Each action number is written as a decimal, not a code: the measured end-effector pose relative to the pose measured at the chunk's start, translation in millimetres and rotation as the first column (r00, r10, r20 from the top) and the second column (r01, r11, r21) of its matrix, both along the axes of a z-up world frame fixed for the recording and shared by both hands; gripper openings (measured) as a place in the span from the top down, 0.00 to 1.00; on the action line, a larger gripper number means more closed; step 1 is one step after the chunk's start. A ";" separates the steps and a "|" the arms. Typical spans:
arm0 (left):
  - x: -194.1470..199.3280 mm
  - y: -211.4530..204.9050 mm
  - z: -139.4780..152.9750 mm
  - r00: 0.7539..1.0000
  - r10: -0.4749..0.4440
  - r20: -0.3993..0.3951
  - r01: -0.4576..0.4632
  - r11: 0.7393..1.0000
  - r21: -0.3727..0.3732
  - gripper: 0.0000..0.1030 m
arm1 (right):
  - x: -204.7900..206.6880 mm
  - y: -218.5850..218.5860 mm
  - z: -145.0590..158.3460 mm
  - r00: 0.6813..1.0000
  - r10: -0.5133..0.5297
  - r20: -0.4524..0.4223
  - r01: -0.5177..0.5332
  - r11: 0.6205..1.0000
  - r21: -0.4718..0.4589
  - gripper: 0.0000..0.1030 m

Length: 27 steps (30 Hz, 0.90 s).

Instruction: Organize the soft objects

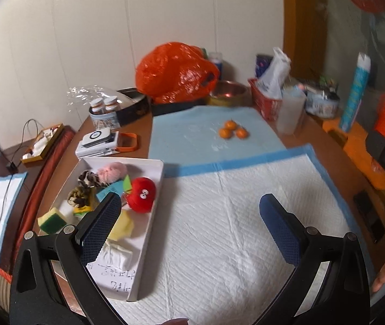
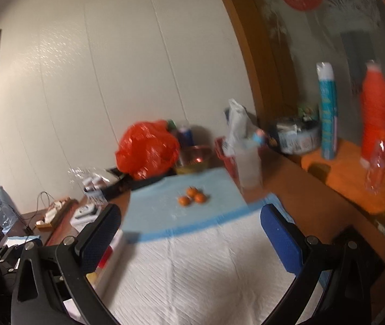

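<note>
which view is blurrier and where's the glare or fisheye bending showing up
The right wrist view is blurrier: the three oranges and red bottle smear, as with motion. The left wrist view is sharper in the middle; the red plush toy in the white box reads clearly, with blur only at the right edge. Both bend the wall seams and darken the corners; the orange plastic bag glints.

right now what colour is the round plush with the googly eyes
Red plush, clearest in the left wrist view.
</note>
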<state>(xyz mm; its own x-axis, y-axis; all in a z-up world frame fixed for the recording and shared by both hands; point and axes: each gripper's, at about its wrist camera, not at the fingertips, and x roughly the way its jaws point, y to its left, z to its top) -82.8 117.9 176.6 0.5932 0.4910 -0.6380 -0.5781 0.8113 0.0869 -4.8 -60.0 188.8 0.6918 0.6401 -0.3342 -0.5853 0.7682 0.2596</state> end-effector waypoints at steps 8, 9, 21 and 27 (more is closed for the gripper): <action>21.1 -28.1 -21.8 0.995 -0.078 -0.053 0.079 0.997 0.009 0.00 | 15.7 -35.4 -17.0 0.995 -0.101 -0.015 0.101 0.995 -0.026 0.00; 24.6 -31.2 -25.4 0.993 -0.098 -0.060 0.098 0.995 -0.004 0.00 | 18.2 -38.0 -19.8 0.993 -0.111 -0.026 0.110 0.993 -0.029 0.00; 51.2 -62.4 -44.7 0.970 -0.220 -0.103 0.216 0.975 -0.050 0.00 | 28.3 -57.9 -33.7 0.986 -0.152 -0.062 0.148 0.987 -0.058 0.00; 69.9 -67.7 -66.4 0.950 -0.282 -0.133 0.267 0.957 -0.116 0.00 | 36.9 -63.9 -47.7 0.978 -0.190 -0.089 0.182 0.979 -0.095 0.00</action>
